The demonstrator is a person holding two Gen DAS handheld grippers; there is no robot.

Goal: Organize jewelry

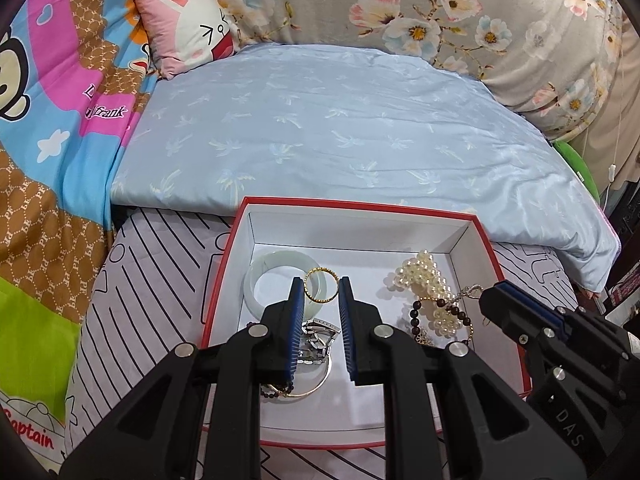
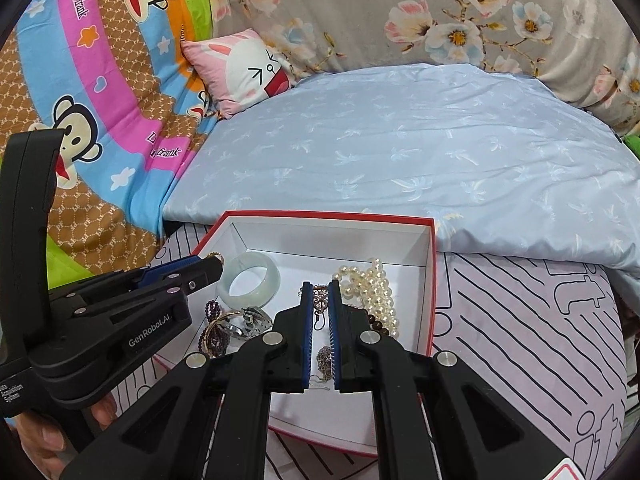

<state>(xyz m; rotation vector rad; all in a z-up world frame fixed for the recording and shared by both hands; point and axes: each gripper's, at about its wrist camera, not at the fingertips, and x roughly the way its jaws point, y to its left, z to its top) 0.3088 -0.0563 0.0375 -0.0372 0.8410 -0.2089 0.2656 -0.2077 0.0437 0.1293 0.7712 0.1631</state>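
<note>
Inside the red-rimmed white box [image 1: 224, 264], which sits on a striped cover at the foot of a pale blue quilt [image 1: 340, 128], the jewelry lies in two loose groups: a jade bangle [image 1: 256, 280] with a thin gold ring [image 1: 321, 285] leaning on it, a silver watch [image 1: 318, 338] and a slim gold bangle [image 1: 316, 386] on one side, and a pearl strand [image 1: 428, 276] tangled with a dark bead bracelet [image 1: 416, 316] on the other. The left gripper [image 1: 320, 284] hangs over the watch with its blue pads parted and nothing between them, the gold ring showing just past its tips. The right gripper [image 2: 320, 286] has its pads drawn nearly together around a small ornate drop earring [image 2: 319, 300]; whether they actually pinch it I cannot tell. Its hook dangles between the pads. The likely trouble is snagging: the earring sits right beside the pearls, so lifting it could drag the strand or the dark beads along. Such a small piece could also slip out of a loose grip and drop back among the other items. A rabbit cushion [image 2: 244, 72] and cartoon bedding lie well beyond the box.
</note>
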